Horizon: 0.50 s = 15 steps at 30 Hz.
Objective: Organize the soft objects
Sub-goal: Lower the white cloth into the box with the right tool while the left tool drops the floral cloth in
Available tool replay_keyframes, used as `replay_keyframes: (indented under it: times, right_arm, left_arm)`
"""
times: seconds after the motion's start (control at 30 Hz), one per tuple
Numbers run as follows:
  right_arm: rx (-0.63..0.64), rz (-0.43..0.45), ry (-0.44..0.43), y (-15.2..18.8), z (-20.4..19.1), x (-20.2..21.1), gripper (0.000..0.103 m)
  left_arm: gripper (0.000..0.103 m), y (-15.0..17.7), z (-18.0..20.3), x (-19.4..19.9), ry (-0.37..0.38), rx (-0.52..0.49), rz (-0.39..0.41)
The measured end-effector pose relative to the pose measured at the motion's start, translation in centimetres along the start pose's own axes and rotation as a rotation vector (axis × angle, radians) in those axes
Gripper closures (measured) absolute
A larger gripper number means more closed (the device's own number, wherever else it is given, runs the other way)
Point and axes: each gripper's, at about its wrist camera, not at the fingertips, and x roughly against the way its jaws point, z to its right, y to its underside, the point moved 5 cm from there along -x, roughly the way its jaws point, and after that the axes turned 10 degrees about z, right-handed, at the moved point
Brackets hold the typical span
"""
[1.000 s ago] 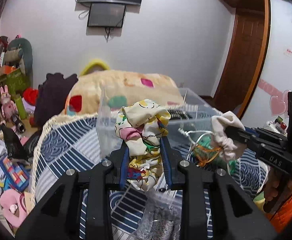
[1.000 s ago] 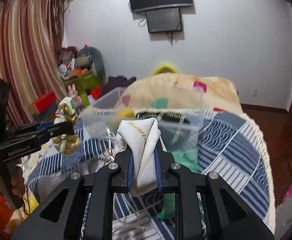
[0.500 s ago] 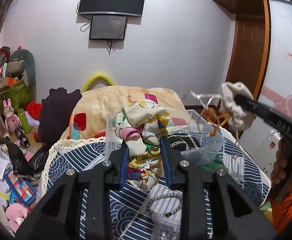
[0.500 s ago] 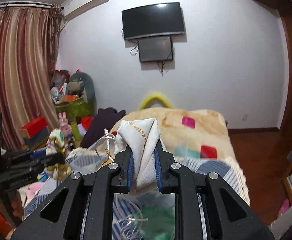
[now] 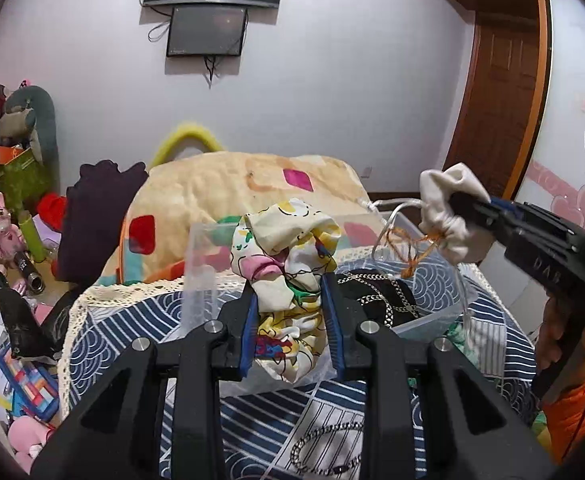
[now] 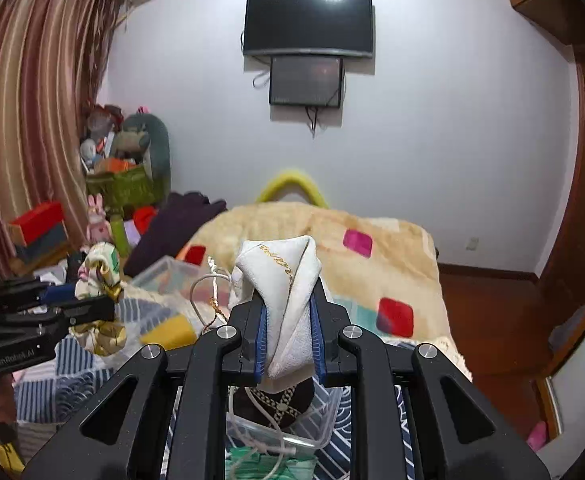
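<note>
My left gripper (image 5: 291, 320) is shut on a colourful cartoon-print cloth (image 5: 288, 256) and holds it up above the bed. It also shows in the right wrist view (image 6: 98, 292). My right gripper (image 6: 288, 320) is shut on a cream drawstring pouch (image 6: 286, 284) with gold lettering. The pouch also shows in the left wrist view (image 5: 450, 216), with an orange string and a clear tube dangling over a clear plastic box (image 5: 424, 320). The box holds a black item with a silver chain (image 5: 380, 300).
A blue patterned quilt (image 5: 132, 328) covers the bed, with a beige blanket with coloured patches (image 5: 232, 192) behind. A bracelet (image 5: 324, 452) lies on the quilt near me. Toys and clutter (image 5: 8, 240) fill the left floor. A wooden door (image 5: 492, 112) stands right.
Both grippers have risen and tilted up with their loads. The right gripper with the pouch now hangs over the clear box, lower than half a second ago.
</note>
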Motion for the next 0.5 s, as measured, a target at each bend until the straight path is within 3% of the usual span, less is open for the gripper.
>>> replay_keyframes:
  times: [0.5]
  right_arm:
    - [0.082,-0.203,-0.033,3.8,0.5,-2.7,0.087]
  left_arm:
    - [0.073,2.6,1.2,-6.4,0.011,-0.017,-0.159]
